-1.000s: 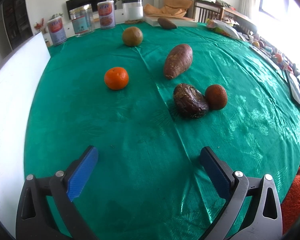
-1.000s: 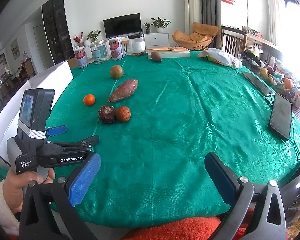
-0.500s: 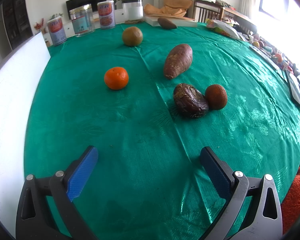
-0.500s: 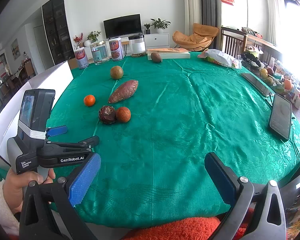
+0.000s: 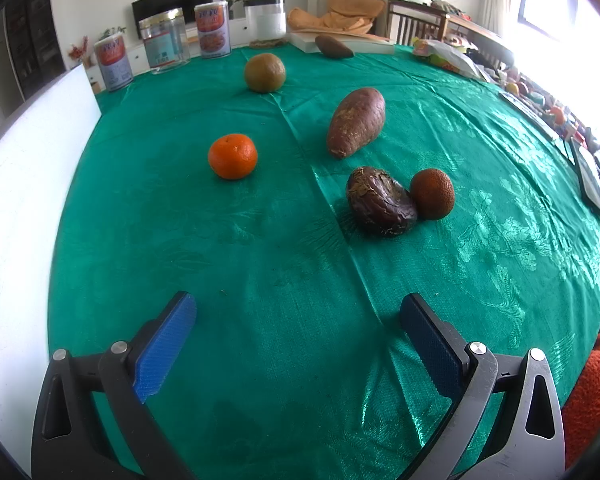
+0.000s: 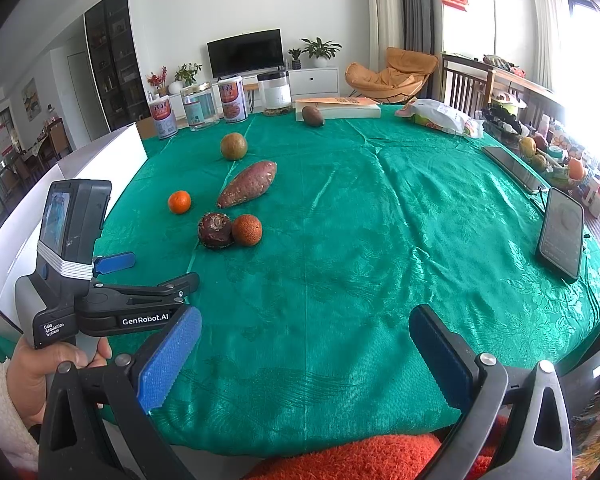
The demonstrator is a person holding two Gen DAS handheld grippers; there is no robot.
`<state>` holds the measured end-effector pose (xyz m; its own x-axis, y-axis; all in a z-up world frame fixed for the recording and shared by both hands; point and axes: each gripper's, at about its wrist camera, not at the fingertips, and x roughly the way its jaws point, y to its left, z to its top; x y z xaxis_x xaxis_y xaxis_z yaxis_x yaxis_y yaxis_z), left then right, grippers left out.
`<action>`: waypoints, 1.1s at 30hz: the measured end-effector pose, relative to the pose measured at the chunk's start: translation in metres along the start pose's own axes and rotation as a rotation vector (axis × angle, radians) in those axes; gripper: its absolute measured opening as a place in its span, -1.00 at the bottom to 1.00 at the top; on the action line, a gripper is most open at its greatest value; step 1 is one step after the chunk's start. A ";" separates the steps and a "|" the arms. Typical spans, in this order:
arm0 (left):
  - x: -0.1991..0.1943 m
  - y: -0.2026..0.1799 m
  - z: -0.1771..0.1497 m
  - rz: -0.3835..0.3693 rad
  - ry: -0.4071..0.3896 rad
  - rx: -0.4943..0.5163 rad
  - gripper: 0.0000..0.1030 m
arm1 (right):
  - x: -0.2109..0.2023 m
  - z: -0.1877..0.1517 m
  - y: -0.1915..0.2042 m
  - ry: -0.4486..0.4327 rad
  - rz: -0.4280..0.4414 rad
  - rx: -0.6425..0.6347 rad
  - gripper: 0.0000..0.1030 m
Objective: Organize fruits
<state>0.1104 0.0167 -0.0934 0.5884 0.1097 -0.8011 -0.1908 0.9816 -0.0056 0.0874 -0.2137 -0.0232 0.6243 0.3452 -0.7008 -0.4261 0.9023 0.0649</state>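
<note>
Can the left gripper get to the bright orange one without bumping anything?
Probably yes. The left gripper is open, and only bare tablecloth lies between its jaws and the orange. The other fruits sit off to the right.

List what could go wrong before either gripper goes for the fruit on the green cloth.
1. The dark wrinkled fruit touches the rough reddish-orange fruit; grasping one may nudge the other.
2. The round bright orange mandarin could roll on the shiny green tablecloth if clipped off-centre.
3. The left gripper and right gripper, both open, sit close together and might collide.
</note>
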 end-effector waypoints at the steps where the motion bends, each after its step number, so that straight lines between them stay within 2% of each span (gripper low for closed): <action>1: 0.000 0.000 0.000 0.000 0.000 0.000 0.98 | 0.000 0.000 0.000 0.000 0.000 0.000 1.00; 33: 0.000 0.000 0.000 0.000 0.000 0.000 0.98 | -0.001 0.002 0.000 -0.003 0.006 0.006 1.00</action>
<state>0.1105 0.0166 -0.0935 0.5883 0.1096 -0.8012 -0.1905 0.9817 -0.0056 0.0879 -0.2138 -0.0215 0.6233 0.3514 -0.6986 -0.4257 0.9018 0.0738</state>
